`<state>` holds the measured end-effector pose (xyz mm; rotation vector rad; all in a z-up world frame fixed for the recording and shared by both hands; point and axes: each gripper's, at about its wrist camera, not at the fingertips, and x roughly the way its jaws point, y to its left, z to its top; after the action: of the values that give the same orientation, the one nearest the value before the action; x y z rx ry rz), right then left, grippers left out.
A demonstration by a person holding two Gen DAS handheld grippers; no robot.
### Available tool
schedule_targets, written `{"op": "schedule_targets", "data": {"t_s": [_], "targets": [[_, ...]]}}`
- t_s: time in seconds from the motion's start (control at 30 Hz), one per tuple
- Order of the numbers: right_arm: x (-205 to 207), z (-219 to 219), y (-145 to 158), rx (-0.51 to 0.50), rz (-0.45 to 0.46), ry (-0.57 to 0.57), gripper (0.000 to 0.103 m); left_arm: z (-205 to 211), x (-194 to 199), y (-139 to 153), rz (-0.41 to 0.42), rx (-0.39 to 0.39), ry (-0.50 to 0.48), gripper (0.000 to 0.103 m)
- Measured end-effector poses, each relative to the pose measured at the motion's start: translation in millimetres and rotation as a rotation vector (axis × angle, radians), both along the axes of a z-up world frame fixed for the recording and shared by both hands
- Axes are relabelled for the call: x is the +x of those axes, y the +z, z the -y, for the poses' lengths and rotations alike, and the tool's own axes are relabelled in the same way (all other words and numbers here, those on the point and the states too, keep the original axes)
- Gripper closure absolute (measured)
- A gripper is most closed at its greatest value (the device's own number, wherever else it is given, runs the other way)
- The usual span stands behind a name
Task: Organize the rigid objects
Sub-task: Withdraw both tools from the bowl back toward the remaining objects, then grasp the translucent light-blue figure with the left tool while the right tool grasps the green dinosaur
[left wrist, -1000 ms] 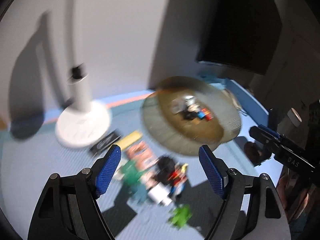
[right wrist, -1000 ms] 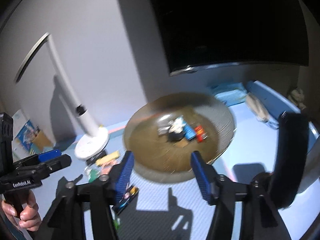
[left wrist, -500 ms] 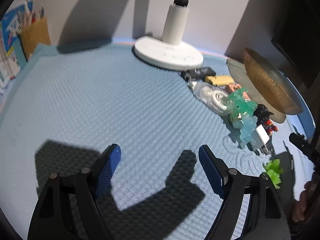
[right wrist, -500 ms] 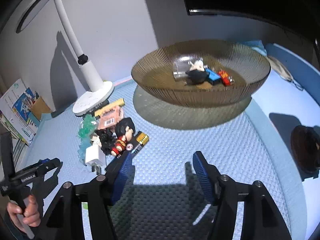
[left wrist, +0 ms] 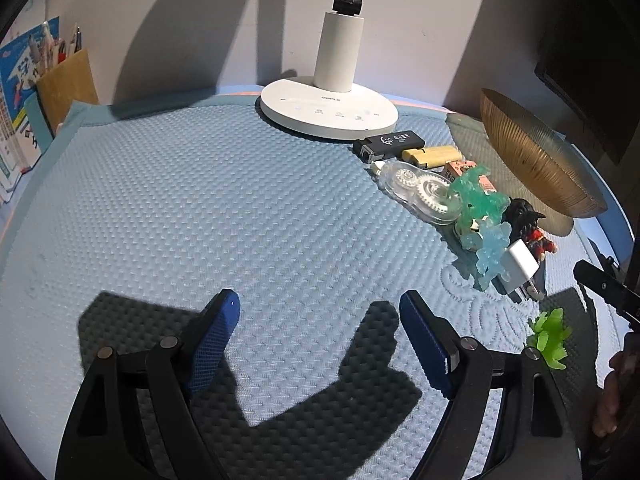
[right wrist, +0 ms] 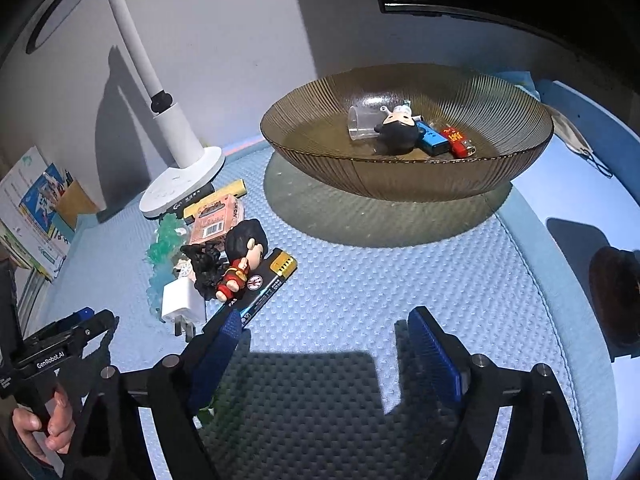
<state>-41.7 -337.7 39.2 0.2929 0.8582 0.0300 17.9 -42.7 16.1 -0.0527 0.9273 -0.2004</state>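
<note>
A pile of small things lies on the blue mat: a black lighter, a yellow lighter, a clear correction tape, teal crystal figures, a white charger, a red-suited doll, a black pack and a green toy. My left gripper is open over bare mat, left of the pile. My right gripper hangs low in front of the brown ribbed bowl, its jaws opening with nothing between them. Its left finger overlaps the pack's near end.
The bowl holds a clear cup, a dark-haired figure, a blue lighter and a red lighter. A white desk lamp stands behind the pile. Books and a pen holder line the left edge. A dark monitor hangs behind the bowl.
Both grippers have come down close to the mat. The left view has swung from the bowl to the mat left of the pile. The right jaws have spread wider.
</note>
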Motion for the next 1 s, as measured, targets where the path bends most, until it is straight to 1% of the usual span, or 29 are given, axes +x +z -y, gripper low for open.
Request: {"op": "schedule_targets", "data": {"t_s": [0.13, 0.43, 0.47, 0.57, 0.6, 0.7, 0.77, 0.87, 0.93, 0.97, 1.0], "targets": [[0, -2, 1, -0.005, 0.005, 0.005, 0.019, 2, 0, -1, 0.0, 0.019, -0.001, 0.022], [-3, -5, 3, 0.003, 0.022, 0.036, 0.019, 4, 2, 0, -0.016, 0.024, 0.003, 0.022], [-4, -6, 3, 0.005, 0.025, 0.046, 0.019, 5, 3, 2, -0.022, 0.007, -0.006, 0.023], [-6, -11, 6, 0.004, 0.037, 0.082, 0.019, 10, 8, 10, -0.07, -0.128, -0.042, 0.023], [-7, -12, 7, 0.004, 0.039, 0.094, 0.019, 15, 11, 16, -0.076, -0.155, -0.056, 0.023], [-13, -21, 8, -0.008, 0.032, 0.123, 0.019, 39, 18, 27, -0.079, -0.18, -0.115, 0.023], [-22, -30, 8, 0.004, 0.031, 0.149, 0.019, 54, 24, 29, -0.089, -0.183, -0.143, 0.024], [-34, -47, 6, 0.015, 0.02, 0.207, 0.019, 74, 32, 22, -0.114, -0.164, -0.171, 0.031], [-38, -59, 2, 0.007, 0.004, 0.236, 0.019, 81, 38, 13, -0.148, -0.173, -0.179, 0.036], [-39, -67, -1, -0.013, -0.01, 0.257, 0.019, 83, 40, 9, -0.164, -0.175, -0.177, 0.036], [-40, -72, -1, -0.042, -0.013, 0.262, 0.019, 84, 42, 6, -0.163, -0.191, -0.172, 0.037]]}}
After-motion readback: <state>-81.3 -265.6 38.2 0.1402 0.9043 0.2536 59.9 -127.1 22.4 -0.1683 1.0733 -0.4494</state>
